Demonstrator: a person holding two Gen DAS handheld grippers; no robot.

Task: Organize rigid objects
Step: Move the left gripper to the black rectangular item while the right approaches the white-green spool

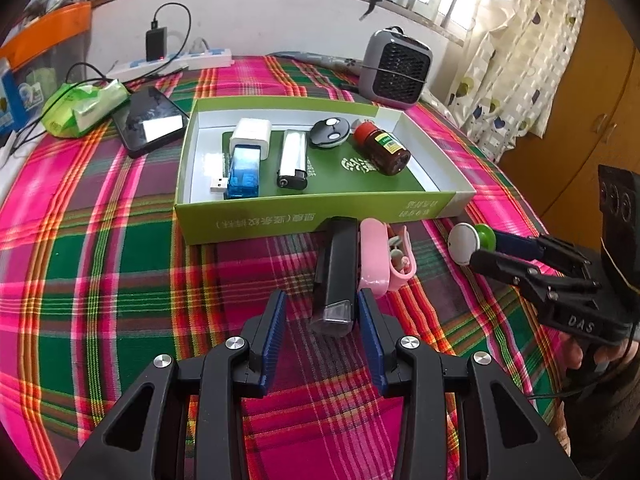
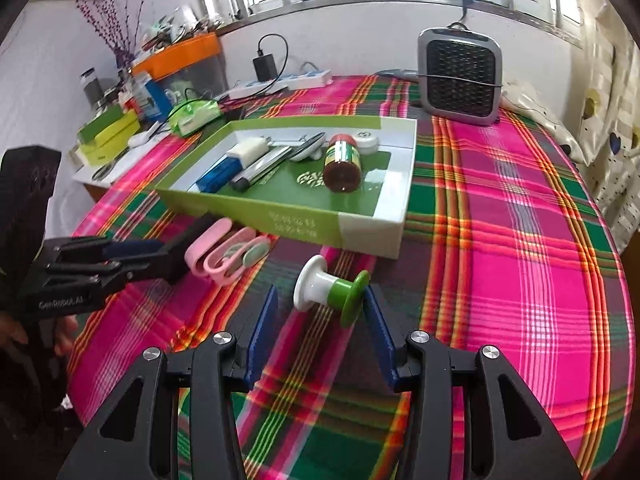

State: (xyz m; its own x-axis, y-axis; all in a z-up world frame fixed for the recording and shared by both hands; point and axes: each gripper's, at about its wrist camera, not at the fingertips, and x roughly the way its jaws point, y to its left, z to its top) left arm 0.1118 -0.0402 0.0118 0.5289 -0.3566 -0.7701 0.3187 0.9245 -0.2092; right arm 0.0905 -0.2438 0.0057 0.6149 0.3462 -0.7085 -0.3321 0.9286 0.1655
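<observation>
Lying on the plaid cloth (image 1: 120, 280) just near of the green box (image 1: 280, 216), a black stick (image 1: 336, 276) sat between the spread fingers of the left gripper (image 1: 322, 312), ungripped, with a pink clip (image 1: 380, 256) touching its right side. Further right, a white-and-green spool (image 2: 332, 292) lay on its side between the released fingers of the right gripper (image 2: 320, 316). Inside the box were a brown bottle (image 1: 384, 148), a lighter (image 1: 294, 160) and a blue adapter (image 1: 244, 168).
</observation>
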